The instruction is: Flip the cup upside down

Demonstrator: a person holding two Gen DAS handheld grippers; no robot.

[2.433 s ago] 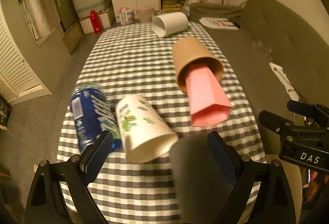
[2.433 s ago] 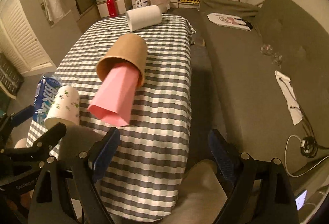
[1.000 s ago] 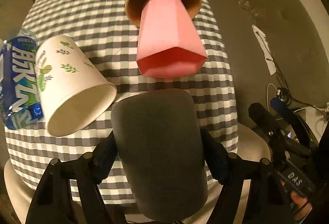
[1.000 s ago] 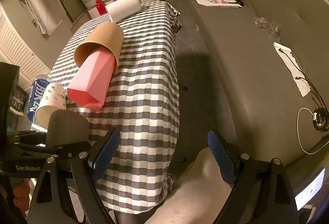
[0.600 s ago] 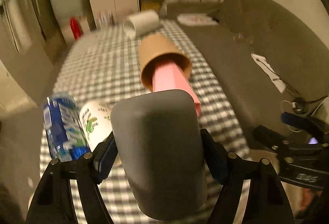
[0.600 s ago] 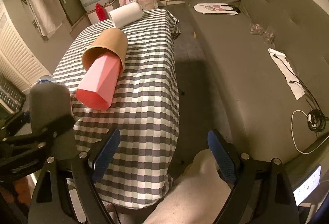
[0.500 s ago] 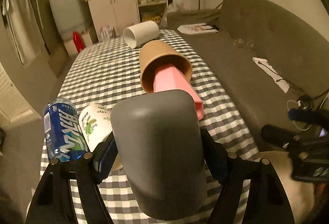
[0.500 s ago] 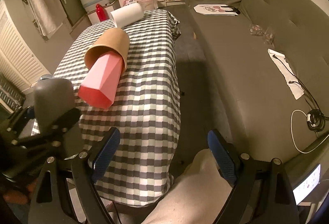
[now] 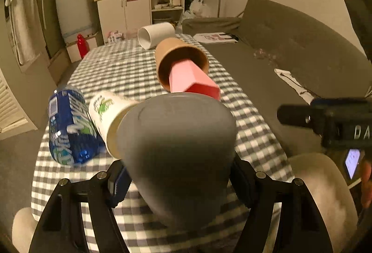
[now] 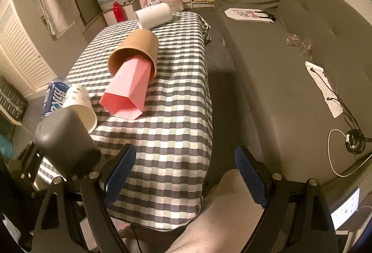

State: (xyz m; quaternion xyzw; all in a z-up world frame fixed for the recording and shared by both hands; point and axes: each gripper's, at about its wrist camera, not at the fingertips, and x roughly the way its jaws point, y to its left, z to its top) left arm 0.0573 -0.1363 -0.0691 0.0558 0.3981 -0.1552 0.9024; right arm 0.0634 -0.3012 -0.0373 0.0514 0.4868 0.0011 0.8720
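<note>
My left gripper (image 9: 179, 181) is shut on a dark grey cup (image 9: 176, 148) and holds it above the near end of the checked table (image 9: 121, 67). The cup's closed bottom faces up and away from me. The same cup (image 10: 65, 139) shows at the lower left of the right wrist view, clamped in the left gripper. My right gripper (image 10: 183, 176) is open and empty, off the table's right front corner, above the floor and a knee.
On the table lie a brown paper cup (image 9: 179, 62) with a pink box (image 9: 193, 81) sticking out, a floral paper cup (image 9: 107, 113), a blue can (image 9: 67, 122) and a white roll (image 9: 155, 34). A grey sofa (image 10: 302, 55) runs along the right.
The left gripper closed on the grey cup, lifted it off the table and tilted it from pointing down to nearly level. The right gripper stayed open beside the table.
</note>
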